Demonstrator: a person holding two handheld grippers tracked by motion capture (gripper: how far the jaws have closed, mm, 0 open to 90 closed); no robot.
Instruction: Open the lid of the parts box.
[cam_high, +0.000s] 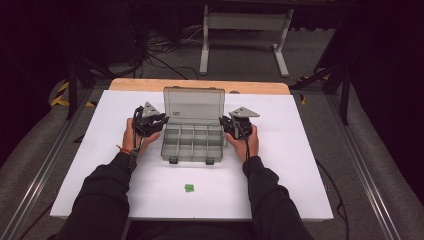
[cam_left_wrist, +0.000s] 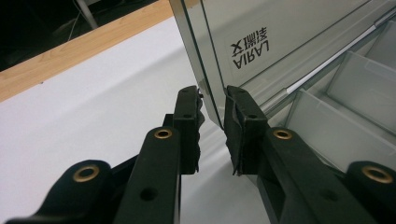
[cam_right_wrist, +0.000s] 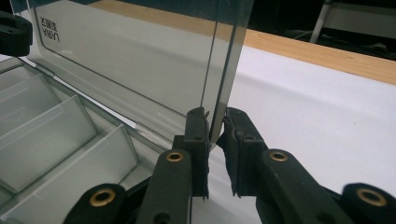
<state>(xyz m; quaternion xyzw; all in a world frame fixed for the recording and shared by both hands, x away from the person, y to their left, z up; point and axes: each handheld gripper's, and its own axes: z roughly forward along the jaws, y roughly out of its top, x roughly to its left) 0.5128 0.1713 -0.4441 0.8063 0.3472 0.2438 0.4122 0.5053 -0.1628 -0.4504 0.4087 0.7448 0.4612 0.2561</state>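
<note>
High view: both hand-held grippers (cam_high: 159, 120) (cam_high: 226, 122) pinch the organizer lid's (cam_high: 194, 103) side edges.

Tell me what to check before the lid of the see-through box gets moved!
1. Left tool around the clear plastic lid's side edge: ok.
2. Right tool around the lid's other edge: ok.
3. Pads actually pressing the lid: cannot tell.
4. Lid standing open, upright: ok.
5. Grey divided compartment tray free of parts: ok.
6. Small green piece on the white table, away from the box: ok.
</note>
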